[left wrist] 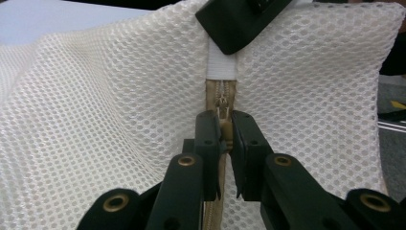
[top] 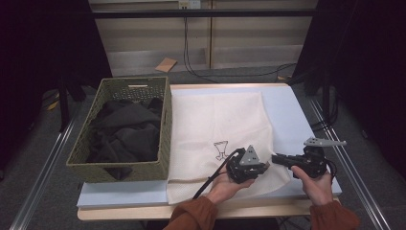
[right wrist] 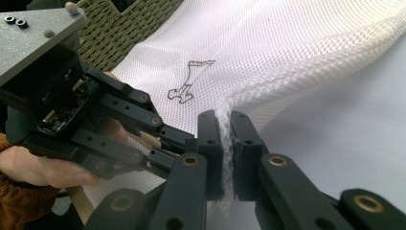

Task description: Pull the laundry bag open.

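Clearly one soft, light mesh laundry bag (top: 218,129) lies flat toward the desk's near right corner, beside one woven basket (top: 165,124) of dark clothes (top: 125,132) at the left edge. It would likely bunch and slip, so the zipper edge is the sensible hold. The right gripper (right wrist: 226,125) is clenched on a fold of mesh; the left gripper (left wrist: 226,128) pinches the single zipper pull (left wrist: 223,106).

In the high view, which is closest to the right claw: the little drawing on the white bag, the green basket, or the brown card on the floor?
From the right claw, nearest first:
1. Little drawing, on the white mesh bag, just left.
2. Green basket, on the table's left side.
3. Brown card, on the floor beyond the table.
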Demonstrator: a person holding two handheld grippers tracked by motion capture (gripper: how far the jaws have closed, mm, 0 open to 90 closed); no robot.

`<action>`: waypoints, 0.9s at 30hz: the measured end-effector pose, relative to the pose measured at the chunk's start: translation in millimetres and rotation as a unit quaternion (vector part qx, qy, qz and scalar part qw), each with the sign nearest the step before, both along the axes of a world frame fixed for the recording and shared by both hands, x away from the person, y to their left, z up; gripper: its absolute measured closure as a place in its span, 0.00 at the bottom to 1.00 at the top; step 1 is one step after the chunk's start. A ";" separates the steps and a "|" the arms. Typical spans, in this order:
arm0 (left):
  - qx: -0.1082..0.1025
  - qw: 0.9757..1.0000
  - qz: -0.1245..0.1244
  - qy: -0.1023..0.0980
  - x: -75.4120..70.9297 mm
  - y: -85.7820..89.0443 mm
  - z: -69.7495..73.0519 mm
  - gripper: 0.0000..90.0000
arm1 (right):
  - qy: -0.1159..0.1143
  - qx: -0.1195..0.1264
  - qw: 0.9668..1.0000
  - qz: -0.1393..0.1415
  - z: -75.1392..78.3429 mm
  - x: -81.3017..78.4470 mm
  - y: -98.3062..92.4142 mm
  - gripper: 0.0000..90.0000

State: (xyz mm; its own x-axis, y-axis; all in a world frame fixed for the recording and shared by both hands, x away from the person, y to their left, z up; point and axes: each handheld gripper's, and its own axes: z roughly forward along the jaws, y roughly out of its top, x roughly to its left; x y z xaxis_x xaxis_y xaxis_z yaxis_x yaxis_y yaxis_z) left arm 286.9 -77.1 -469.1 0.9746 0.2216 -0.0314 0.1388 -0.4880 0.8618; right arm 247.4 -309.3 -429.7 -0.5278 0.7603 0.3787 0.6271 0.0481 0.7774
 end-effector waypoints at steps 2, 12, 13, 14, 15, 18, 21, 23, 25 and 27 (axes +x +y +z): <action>-0.005 1.000 -0.004 0.005 1.3 2.6 0.4 0.92 | -0.002 0.000 1.000 0.000 1.2 0.2 0.0 0.95; 0.010 1.000 0.001 0.004 -0.9 8.9 -1.0 0.92 | -0.007 0.004 1.000 -0.003 1.6 -0.9 -1.0 0.95; 0.001 1.000 0.005 0.008 -2.3 8.2 -2.4 0.92 | -0.010 0.003 1.000 -0.004 1.2 -0.7 -1.6 0.95; 0.006 1.000 0.003 0.006 -2.1 9.1 -2.4 0.92 | -0.009 0.003 1.000 -0.003 1.1 -0.7 -2.3 0.95; 0.004 1.000 0.000 0.006 -1.4 9.8 -3.3 0.92 | -0.007 0.005 1.000 -0.004 1.4 -1.3 -2.8 0.95; 0.012 1.000 0.004 0.008 -1.0 12.7 -4.2 0.92 | -0.013 0.006 1.000 -0.008 2.3 -1.8 -5.0 0.95; 0.011 1.000 0.005 0.012 -0.6 15.4 -6.0 0.92 | -0.013 0.007 1.000 -0.009 2.5 -2.1 -7.0 0.95; 0.015 1.000 0.005 0.013 -0.8 17.2 -5.6 0.92 | -0.014 0.006 1.000 -0.010 2.4 -2.4 -7.0 0.95; 0.011 1.000 0.002 0.014 -0.9 18.3 -5.3 0.92 | -0.014 0.006 1.000 -0.010 2.4 -2.7 -7.7 0.95; 0.013 1.000 0.002 0.014 -1.3 19.9 -4.0 0.92 | -0.010 0.008 1.000 -0.013 1.9 -3.4 -7.7 0.95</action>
State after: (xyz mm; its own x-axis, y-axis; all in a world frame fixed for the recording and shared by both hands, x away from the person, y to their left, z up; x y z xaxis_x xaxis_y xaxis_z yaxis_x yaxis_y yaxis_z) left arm 285.6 -57.2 -473.0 0.9726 0.2266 -0.0529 0.1648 -0.5104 0.8440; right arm 244.0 -317.1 -427.8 -0.5159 0.7679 0.3798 0.6118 0.0199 0.7908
